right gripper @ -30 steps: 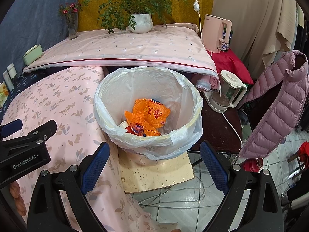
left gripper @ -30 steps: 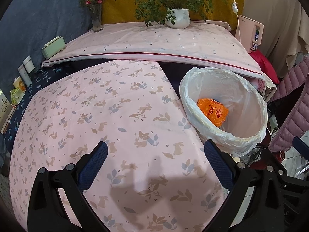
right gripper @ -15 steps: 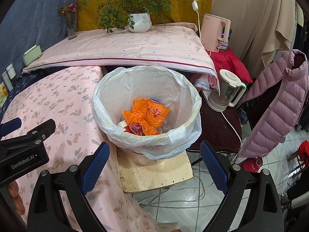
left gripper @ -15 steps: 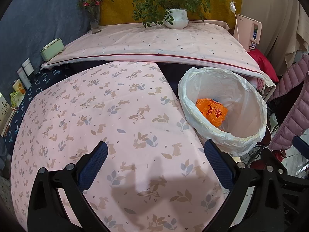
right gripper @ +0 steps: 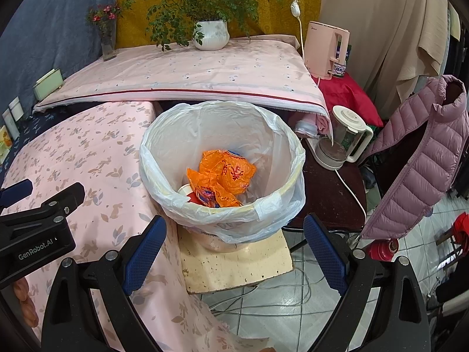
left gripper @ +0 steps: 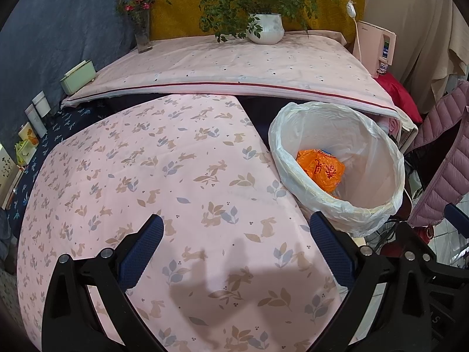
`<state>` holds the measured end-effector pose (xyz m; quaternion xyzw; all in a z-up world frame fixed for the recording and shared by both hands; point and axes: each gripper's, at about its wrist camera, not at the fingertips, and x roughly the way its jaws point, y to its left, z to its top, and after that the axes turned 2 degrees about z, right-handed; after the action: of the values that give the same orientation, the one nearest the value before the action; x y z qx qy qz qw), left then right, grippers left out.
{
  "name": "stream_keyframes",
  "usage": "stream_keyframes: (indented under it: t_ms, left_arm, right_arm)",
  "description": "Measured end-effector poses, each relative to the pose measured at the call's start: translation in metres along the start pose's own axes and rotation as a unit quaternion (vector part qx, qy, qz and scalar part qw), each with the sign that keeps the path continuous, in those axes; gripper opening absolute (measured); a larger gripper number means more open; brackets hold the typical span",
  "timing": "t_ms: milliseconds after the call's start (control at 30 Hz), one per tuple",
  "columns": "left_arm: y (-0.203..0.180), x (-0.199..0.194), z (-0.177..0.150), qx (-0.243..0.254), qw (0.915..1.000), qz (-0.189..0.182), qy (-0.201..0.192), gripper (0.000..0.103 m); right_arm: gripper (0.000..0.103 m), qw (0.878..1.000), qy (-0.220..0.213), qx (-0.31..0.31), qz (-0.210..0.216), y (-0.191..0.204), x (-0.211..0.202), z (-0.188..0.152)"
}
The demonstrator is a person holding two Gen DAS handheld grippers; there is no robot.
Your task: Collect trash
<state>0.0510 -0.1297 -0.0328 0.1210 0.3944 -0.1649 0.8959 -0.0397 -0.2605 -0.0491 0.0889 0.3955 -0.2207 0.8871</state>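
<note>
Wrapping up, by the look of it: both the left gripper (left gripper: 234, 252) and right gripper (right gripper: 234, 252) hang released and empty, orange wrappers (right gripper: 222, 176) and a cup already in the bin (right gripper: 222, 158) beside the table (left gripper: 146, 176). Next move needs any stray trash found, none visible. Versus a second ago, nearly nothing shifted

The left gripper (left gripper: 236, 234) and the right gripper (right gripper: 234, 234) both stand spread wide with nothing between their blue-padded fingers (left gripper: 142, 249), side by side.
</note>
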Motion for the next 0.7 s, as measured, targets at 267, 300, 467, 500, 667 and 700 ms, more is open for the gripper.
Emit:
stream_keyframes:
  t_ms: [267, 300, 467, 500, 667, 700]
  left_arm:
    - [-0.0008, 0.0005, -0.0001, 0.003, 1.0, 0.0, 0.0, 0.095]
    - [-0.0009, 0.0007, 0.0003, 0.004, 1.0, 0.0, -0.001, 0.095]
    - [-0.0013, 0.0017, -0.0007, 0.006, 1.0, -0.002, 0.0, 0.095]
    - [-0.0016, 0.0019, -0.001, 0.007, 1.0, -0.001, 0.0, 0.095]
    - [-0.0022, 0.0025, -0.0017, 0.008, 1.0, -0.001, 0.0, 0.095]
    - [-0.0016, 0.0029, -0.0015, 0.007, 1.0, -0.002, -0.001, 0.095]
  right_arm:
    - [0.091, 1.0, 0.0, 0.0, 0.0, -0.0001, 0.0002, 0.0002]
    - [0.091, 1.0, 0.0, 0.001, 0.0, -0.0008, 0.0002, 0.0001]
    - [0.091, 1.0, 0.0, 0.0, 0.0, -0.0004, 0.0004, 0.0004]
    - [0.091, 1.0, 0.0, 0.0, 0.0, -0.0005, 0.0004, 0.0005]
    - [0.091, 1.0, 0.0, 0.001, 0.0, -0.0009, 0.0003, 0.0004]
    - [0.091, 1.0, 0.0, 0.001, 0.0, -0.0007, 0.0005, 0.0005]
